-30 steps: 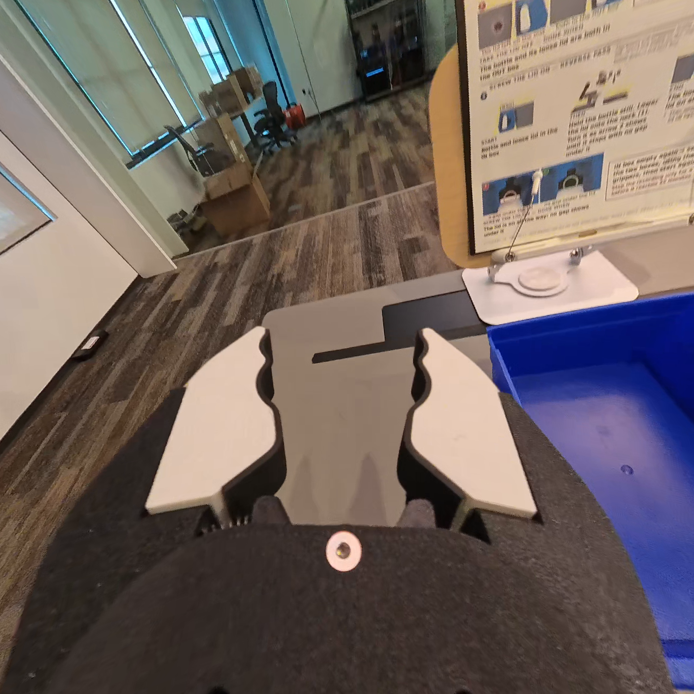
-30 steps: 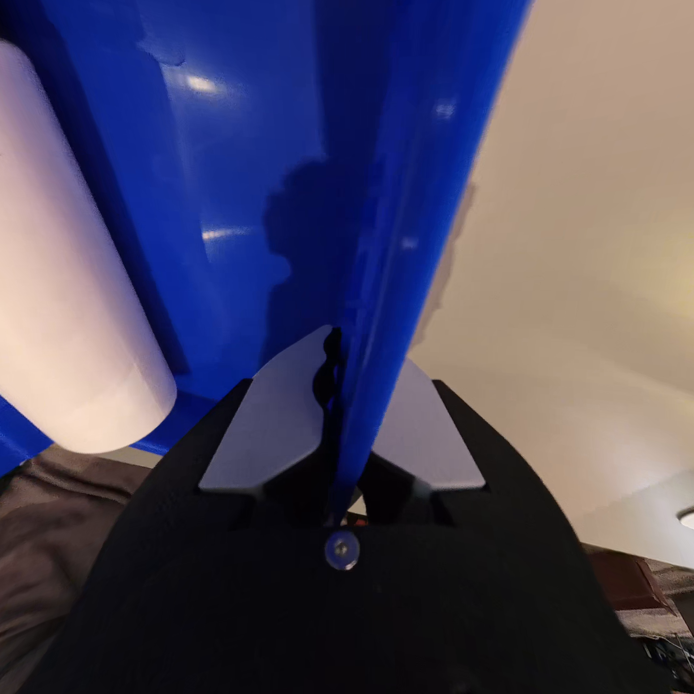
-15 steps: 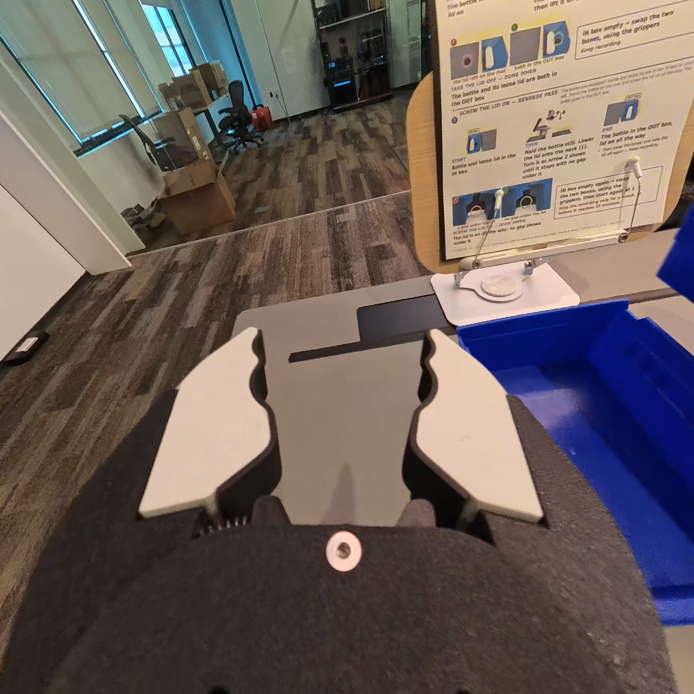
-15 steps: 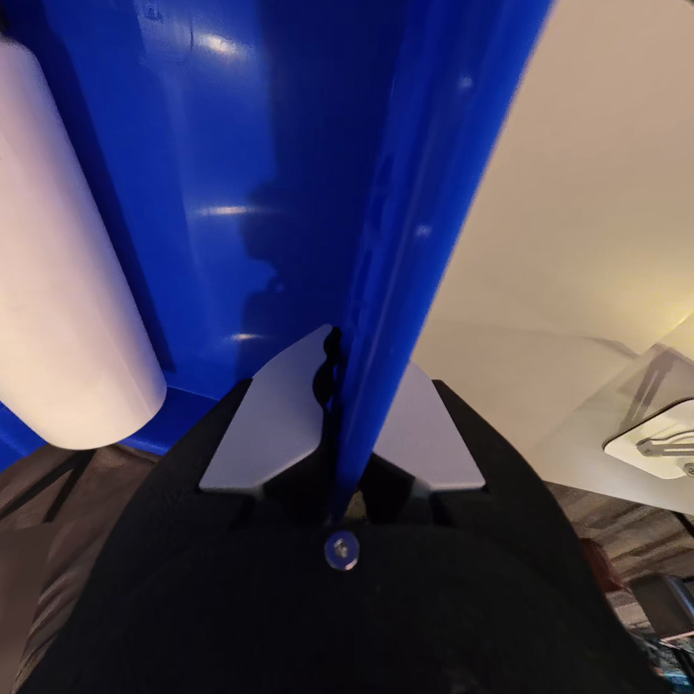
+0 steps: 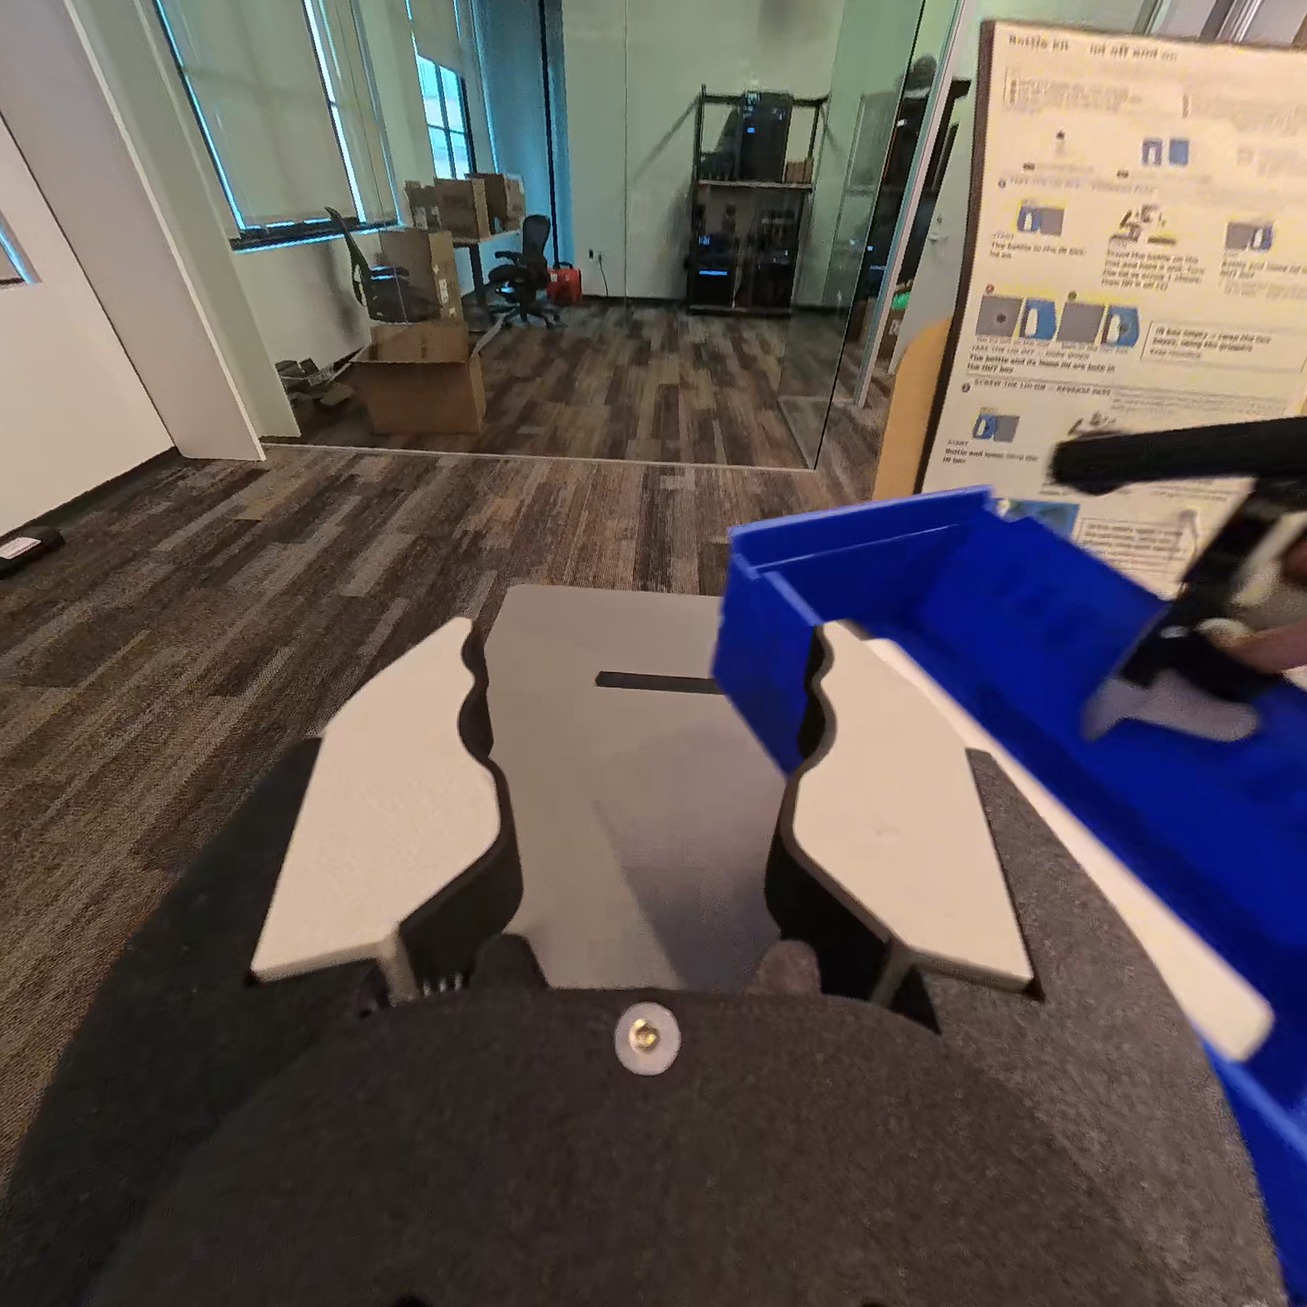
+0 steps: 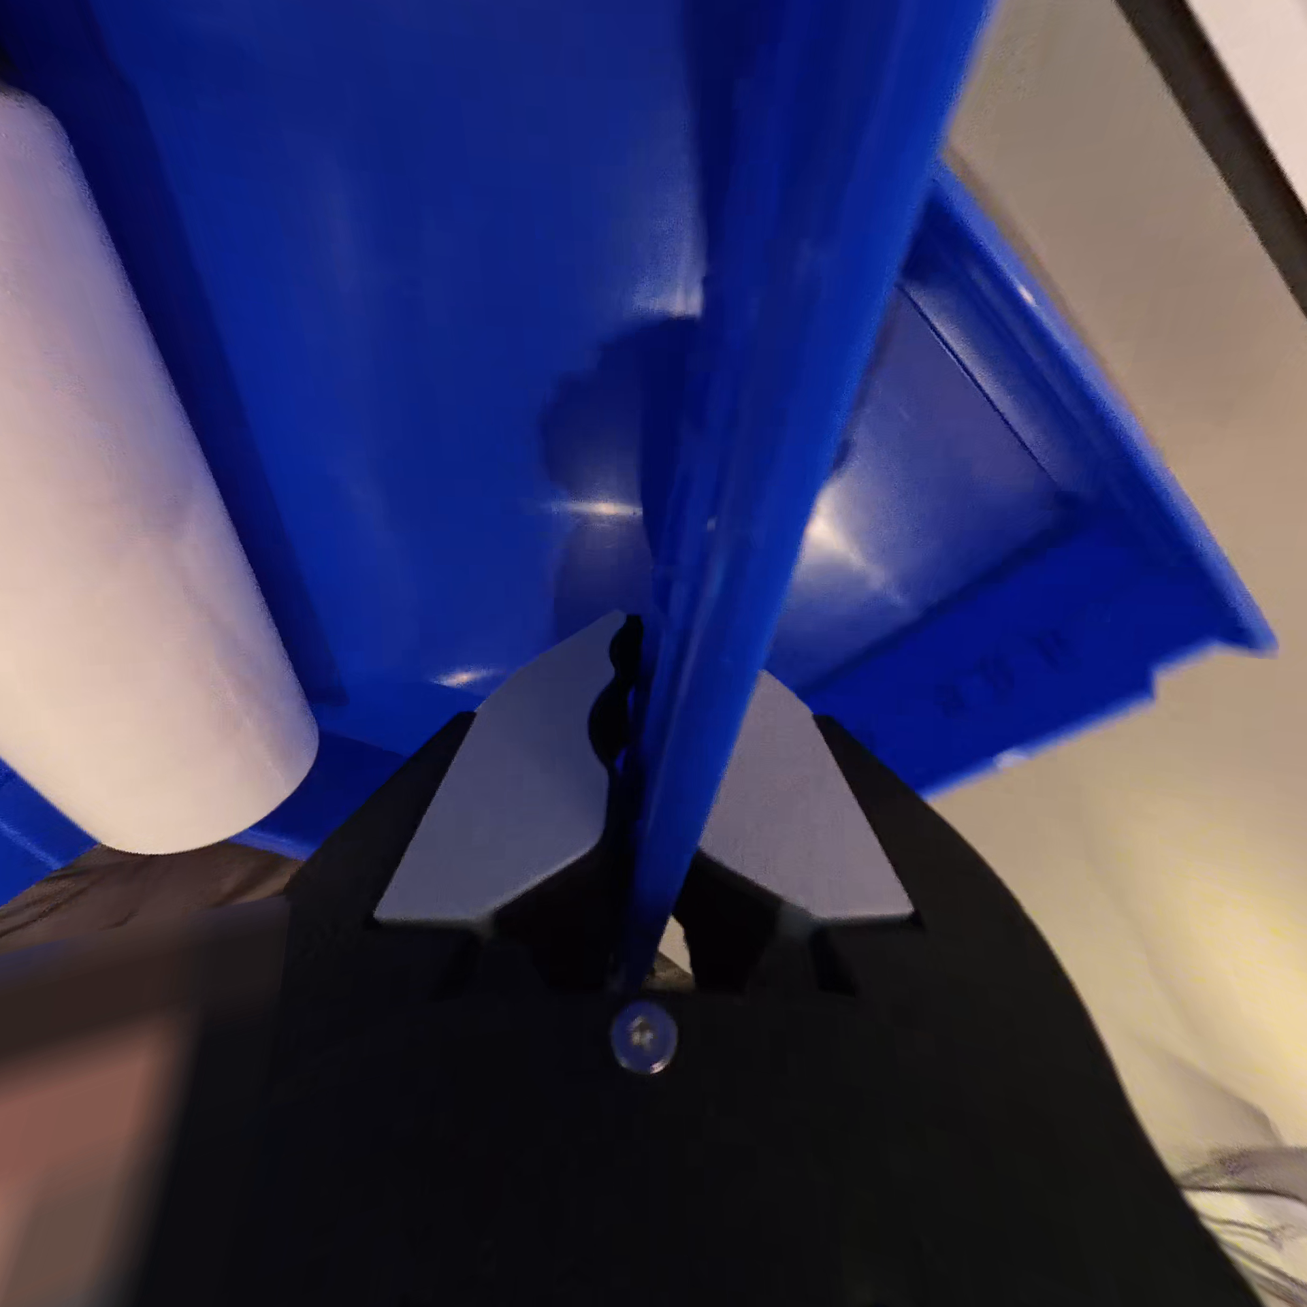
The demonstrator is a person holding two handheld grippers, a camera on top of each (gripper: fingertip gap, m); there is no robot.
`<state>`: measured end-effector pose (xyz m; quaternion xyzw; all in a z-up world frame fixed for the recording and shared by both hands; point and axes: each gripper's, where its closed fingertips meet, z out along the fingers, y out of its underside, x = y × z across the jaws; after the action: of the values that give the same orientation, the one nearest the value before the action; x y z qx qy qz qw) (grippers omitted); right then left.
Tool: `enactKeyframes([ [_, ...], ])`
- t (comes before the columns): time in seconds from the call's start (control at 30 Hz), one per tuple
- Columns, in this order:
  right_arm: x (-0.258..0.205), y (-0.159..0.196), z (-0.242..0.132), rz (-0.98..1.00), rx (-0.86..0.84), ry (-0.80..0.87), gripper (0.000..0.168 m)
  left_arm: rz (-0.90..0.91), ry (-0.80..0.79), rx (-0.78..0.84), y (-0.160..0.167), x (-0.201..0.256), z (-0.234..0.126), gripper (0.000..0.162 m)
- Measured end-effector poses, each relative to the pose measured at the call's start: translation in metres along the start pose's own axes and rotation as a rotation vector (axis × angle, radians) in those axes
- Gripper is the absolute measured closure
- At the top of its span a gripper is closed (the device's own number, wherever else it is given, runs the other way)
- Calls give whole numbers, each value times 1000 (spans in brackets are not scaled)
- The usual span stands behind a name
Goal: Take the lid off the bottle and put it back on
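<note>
Gripping one wall of the blue plastic bin (image 6: 438, 297), right tool (image 6: 654, 714) carries the white cylindrical bottle (image 6: 120, 537) inside; left tool (image 5: 640, 735) gapes empty over grey desk (image 5: 622, 750).

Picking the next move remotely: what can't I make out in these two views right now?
- Bottle lid: right wrist view, cut off by the top-left edge.
- Second bin: contents hidden behind the held blue bin wall.
- Right gripper: left wrist view, motion-blurred.
- Instruction sheet: blurred.

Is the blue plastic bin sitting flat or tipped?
Tipped: the blue plastic bin hangs slanted above the grey table, its wall pinched in the right gripper.
</note>
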<state>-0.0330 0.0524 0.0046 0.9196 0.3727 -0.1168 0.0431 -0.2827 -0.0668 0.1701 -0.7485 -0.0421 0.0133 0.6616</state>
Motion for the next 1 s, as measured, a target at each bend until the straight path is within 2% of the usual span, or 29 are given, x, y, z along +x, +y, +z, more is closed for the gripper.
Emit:
enactKeyframes([
  [0.27,-74,-80,59,-100,-45,6,162,9,19,106,-19,9,-24,78],
  [0.5,-90,-107,120,-95,-67,-28,162,46,98,75,-15,34,-7,76],
  [0.7,-84,-103,172,-55,-114,-40,160,29,119,25,-6,33,4,76],
  [0.83,-92,-110,156,-156,-43,1,145,46,120,-1,-1,37,10,75],
  [0.93,-93,-125,98,-274,222,79,138,60,126,-9,0,40,10,74],
  [1.0,-77,-121,50,-312,431,204,135,60,133,-5,0,42,8,74],
])
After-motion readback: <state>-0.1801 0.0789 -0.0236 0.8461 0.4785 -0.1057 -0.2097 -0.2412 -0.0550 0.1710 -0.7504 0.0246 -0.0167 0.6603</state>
